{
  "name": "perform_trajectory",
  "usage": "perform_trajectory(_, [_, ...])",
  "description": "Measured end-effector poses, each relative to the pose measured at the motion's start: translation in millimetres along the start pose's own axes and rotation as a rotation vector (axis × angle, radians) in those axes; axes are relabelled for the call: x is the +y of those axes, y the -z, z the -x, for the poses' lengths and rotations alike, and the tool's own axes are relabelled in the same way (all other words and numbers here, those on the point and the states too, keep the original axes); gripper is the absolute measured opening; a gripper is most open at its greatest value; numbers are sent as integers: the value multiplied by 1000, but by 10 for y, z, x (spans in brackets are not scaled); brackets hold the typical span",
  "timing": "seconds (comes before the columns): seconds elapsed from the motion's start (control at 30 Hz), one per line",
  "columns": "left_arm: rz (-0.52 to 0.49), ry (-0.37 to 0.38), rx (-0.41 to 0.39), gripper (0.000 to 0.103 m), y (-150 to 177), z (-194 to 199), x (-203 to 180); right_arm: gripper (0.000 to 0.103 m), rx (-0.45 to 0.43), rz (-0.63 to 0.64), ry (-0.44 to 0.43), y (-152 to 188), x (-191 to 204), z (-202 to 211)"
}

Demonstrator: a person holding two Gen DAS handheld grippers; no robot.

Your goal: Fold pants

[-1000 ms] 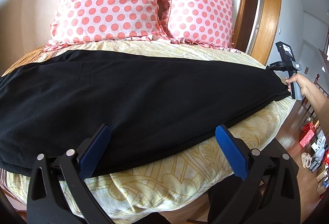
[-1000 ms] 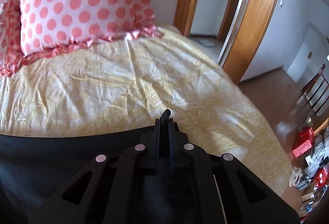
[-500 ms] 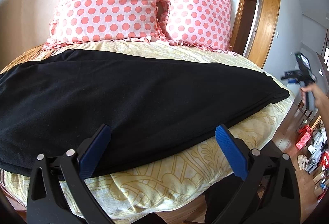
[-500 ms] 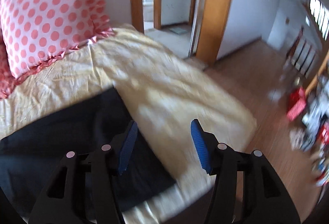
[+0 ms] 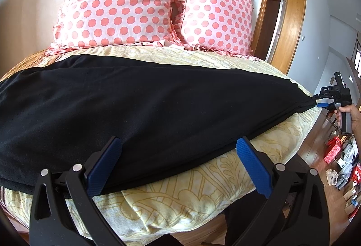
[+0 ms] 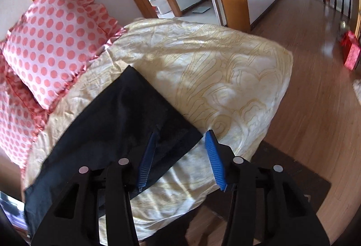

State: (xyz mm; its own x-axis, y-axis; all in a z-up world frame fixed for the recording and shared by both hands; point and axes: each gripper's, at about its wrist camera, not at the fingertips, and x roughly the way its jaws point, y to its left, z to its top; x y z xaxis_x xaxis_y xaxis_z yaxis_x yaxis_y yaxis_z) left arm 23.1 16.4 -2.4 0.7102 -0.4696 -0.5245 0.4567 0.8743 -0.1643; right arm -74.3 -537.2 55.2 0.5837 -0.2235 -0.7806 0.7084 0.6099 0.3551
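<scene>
- Left wrist view: black pants (image 5: 144, 110) lie flat across the yellow bedspread (image 5: 203, 196), already doubled leg on leg, stretching from the left edge of frame to a narrow end at the right
- Left gripper (image 5: 178, 155) has its blue pads wide apart, nothing between them, hovering over the near edge of the pants, which runs between the two pads
- Two pink dotted pillows (image 5: 117, 2) sit beyond the pants, clear of the fabric
- Right gripper (image 5: 320, 105) shows at the far narrow end of the pants, a hand on its handle, blue tip right at the cloth corner; from here cannot tell if it has bitten
- Right wrist view: right gripper (image 6: 180, 151) jaws are apart; left pad overlaps the pants (image 6: 126, 124), right pad is over bare bedspread (image 6: 225, 79), near corner of the pants between them
- Nothing clamped yet on this side
- Judgement: step in hand is grabbing the hem end to fold it toward the waist
- To do it well: slide the right jaws further over the corner so both layers sit between the pads, then close
- Left gripper should take the near edge of the pants at the same end, so the fold lifts evenly
- Risk: pinching only the top layer, or the bedspread along with the pants
</scene>
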Motion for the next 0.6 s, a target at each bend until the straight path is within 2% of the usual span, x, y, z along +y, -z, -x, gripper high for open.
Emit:
perform_trajectory(0.07, [-1, 0, -1, 101, 1, 1, 1, 49, 10, -47, -52, 14, -38, -3])
perform_trajectory(0.27, [-2, 1, 0, 101, -1, 2, 8, 49, 0, -164, -135, 5, -159, -28])
perform_trajectory(0.53, [6, 1, -3, 101, -3, 3, 11, 49, 26, -432, -356, 107, -381, -124])
perform_trajectory(0.6, [6, -4, -9, 101, 1, 5, 4, 49, -6, -429, -351, 84, -362, -145])
